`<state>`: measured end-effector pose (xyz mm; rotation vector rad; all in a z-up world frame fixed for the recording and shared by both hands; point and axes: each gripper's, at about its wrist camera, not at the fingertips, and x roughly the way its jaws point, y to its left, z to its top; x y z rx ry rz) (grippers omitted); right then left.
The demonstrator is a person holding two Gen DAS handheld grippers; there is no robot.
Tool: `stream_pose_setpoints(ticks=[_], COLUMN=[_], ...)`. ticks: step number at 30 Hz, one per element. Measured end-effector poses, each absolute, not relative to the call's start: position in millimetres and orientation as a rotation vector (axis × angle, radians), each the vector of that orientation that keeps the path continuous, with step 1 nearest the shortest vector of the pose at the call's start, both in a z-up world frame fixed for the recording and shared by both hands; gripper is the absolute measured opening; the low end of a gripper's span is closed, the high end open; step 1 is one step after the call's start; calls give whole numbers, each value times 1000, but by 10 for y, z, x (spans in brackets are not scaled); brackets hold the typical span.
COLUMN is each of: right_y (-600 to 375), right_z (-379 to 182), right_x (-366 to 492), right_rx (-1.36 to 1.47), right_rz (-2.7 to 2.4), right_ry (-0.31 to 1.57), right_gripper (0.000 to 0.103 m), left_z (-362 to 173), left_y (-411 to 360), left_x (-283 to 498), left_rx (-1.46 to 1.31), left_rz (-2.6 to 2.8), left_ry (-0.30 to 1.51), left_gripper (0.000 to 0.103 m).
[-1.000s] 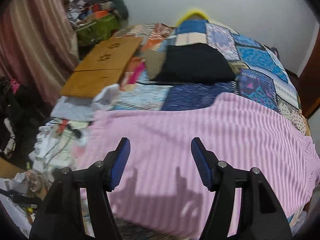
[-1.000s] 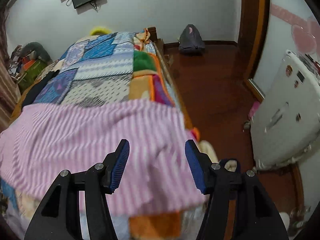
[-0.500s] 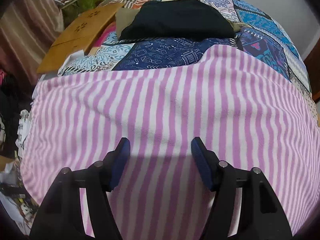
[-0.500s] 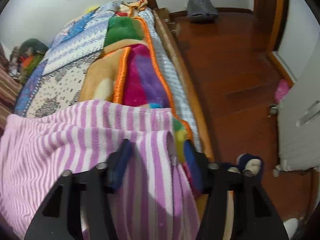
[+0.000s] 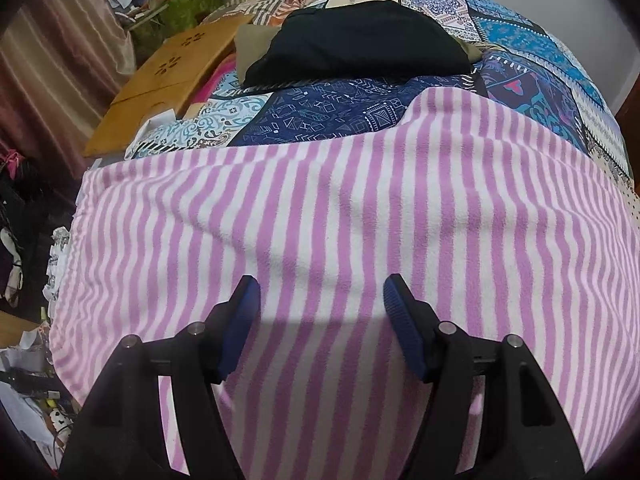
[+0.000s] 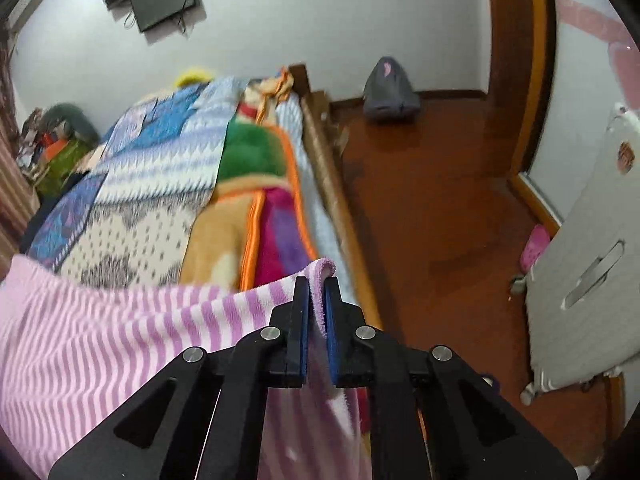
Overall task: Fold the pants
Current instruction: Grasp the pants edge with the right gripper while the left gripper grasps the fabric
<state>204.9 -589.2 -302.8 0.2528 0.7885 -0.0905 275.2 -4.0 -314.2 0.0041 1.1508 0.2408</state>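
Observation:
The pink-and-white striped pants [image 5: 360, 220] lie spread across the near end of the bed. My left gripper [image 5: 320, 296] is open and hovers just over the middle of the fabric, holding nothing. In the right wrist view my right gripper [image 6: 317, 292] is shut on the right end of the pants [image 6: 120, 328], with a folded pink edge pinched between the fingertips and lifted off the bed. The fabric hangs down below the jaws.
A patchwork quilt [image 5: 520, 40] covers the bed, with a dark folded garment [image 5: 360, 44] lying on it. A wooden lap table [image 5: 168, 76] and clutter sit at the left. On the right are the bed's wooden rail [image 6: 332, 184], red-brown floor [image 6: 440, 200] and a white appliance [image 6: 592, 260].
My right gripper has closed on the pants' right edge and raised it off the bed. My left gripper dropped close over the fabric and stays open.

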Motion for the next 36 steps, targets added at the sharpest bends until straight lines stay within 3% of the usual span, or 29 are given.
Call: stream_pose_setpoints(ticks=[8,13,16,20,28,36], right_y=[-5942,-5898,-5916,-5978,-5952,-5765], right_z=[-3006,-3293,-3413,-3203,-2672,-2888], right_x=[2150,2320,2378,2201,1323,692], right_rx=[237,233,253,241,242,364], right_rz=[-153,-155,-156,-179,-179,-198], right_ry=[752,882,968,966,875,890], right_gripper=[6,7,14,36,50,50], left_z=[-3161,-3148,-3070,-2739,-2163,-2640], left_y=[-25,-96,-142,-309,-1404,-2969], left_x=[2753,2753,2747,2728,3085,3519], left_rx=[13,77,109,108,198,383], left_rz=[243,250,238,154,-131,-424], left_ry=[1142,1132,1134,1082,971,1062], left_gripper=[70,70,68,68,68,68])
